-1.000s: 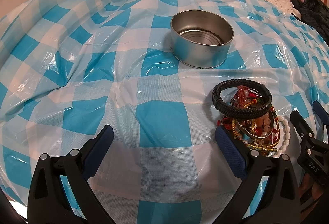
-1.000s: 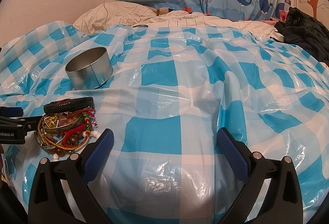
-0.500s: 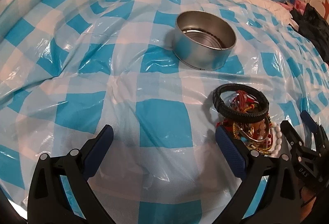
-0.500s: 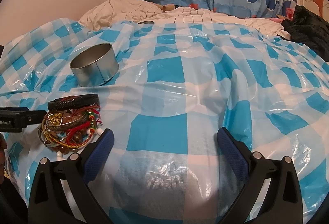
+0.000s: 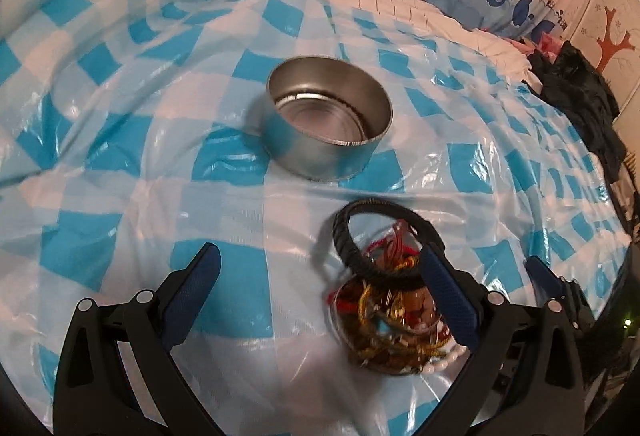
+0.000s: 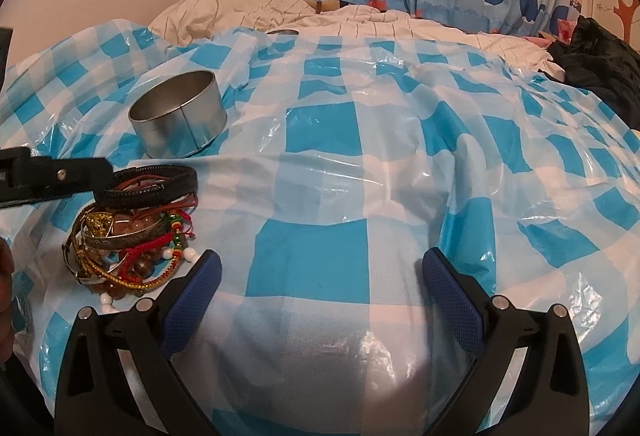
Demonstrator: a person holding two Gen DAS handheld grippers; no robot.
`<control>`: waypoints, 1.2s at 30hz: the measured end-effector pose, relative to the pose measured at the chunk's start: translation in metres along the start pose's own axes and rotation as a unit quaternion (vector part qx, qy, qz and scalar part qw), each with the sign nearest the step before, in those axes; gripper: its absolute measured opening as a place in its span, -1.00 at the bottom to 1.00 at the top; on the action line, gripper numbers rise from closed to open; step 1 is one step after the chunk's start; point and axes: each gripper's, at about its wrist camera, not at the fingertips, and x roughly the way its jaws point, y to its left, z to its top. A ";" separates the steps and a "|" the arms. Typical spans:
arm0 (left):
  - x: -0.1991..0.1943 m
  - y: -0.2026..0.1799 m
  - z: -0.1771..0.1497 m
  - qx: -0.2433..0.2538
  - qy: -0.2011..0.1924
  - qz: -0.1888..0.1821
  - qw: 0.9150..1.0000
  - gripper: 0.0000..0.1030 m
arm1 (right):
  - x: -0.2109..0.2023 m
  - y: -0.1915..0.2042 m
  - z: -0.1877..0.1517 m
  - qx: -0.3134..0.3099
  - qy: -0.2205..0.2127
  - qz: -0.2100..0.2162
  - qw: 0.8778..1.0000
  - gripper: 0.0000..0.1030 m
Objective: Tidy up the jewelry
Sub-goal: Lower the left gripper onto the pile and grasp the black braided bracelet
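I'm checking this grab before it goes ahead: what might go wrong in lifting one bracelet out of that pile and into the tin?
The black braided bracelet lies on a tangled heap of beaded and red-cord jewelry, so neighbours may snag and come up with it. The open left claw straddles only the heap's edge and could close on several strands. The round metal tin sits on slick, wrinkled blue-checked plastic sheet and might slide if bumped.

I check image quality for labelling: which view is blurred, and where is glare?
Left wrist view: motion blur smears the bracelet pile and cloth; the tin stays fairly clear. Right wrist view: sharp, with glare on the plastic cloth near the bottom.
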 end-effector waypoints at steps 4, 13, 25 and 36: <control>-0.002 -0.004 0.001 0.005 -0.009 0.008 1.000 0.85 | 0.000 0.001 0.001 -0.001 0.001 0.001 1.000 0.88; -0.002 -0.007 0.001 0.015 -0.010 0.026 1.000 0.85 | 0.001 0.002 0.001 -0.002 0.002 0.000 1.000 0.88; 0.009 0.002 0.011 -0.024 0.015 -0.028 0.999 0.85 | 0.000 0.002 0.001 -0.003 0.002 0.000 1.000 0.88; 0.035 0.006 0.014 -0.057 0.060 -0.029 0.996 0.23 | 0.000 0.003 0.001 -0.003 0.002 0.000 1.000 0.88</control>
